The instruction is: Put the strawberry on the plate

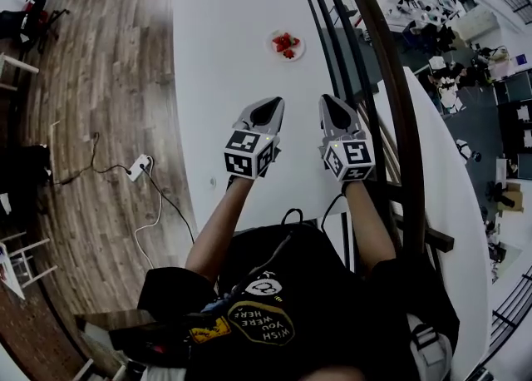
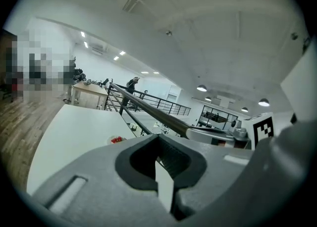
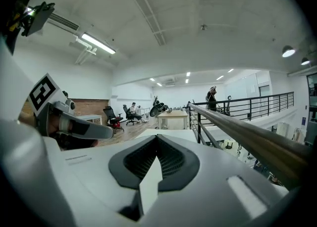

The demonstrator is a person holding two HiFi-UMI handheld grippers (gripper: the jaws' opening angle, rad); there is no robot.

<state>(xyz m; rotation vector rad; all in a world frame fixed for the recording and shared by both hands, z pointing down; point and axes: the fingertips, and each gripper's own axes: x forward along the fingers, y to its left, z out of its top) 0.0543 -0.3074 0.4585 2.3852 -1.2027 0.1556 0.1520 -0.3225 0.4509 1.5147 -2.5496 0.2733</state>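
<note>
On far plate [image 1: 273, 47]: strawberry [image 1: 284, 40], orient. too small to tell.

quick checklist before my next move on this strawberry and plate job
1. Strawberry on the plate: ok, red fruit lies on it at the far end of the table.
2. Left gripper empty: ok, jaws together with nothing between them.
3. Right gripper empty: ok, jaws together with nothing between them.
4. Grippers clear of the plate: ok, both are held near the person, well short of it.
5. Right gripper's clearance from the railing: cannot tell, they overlap in the head view.
</note>
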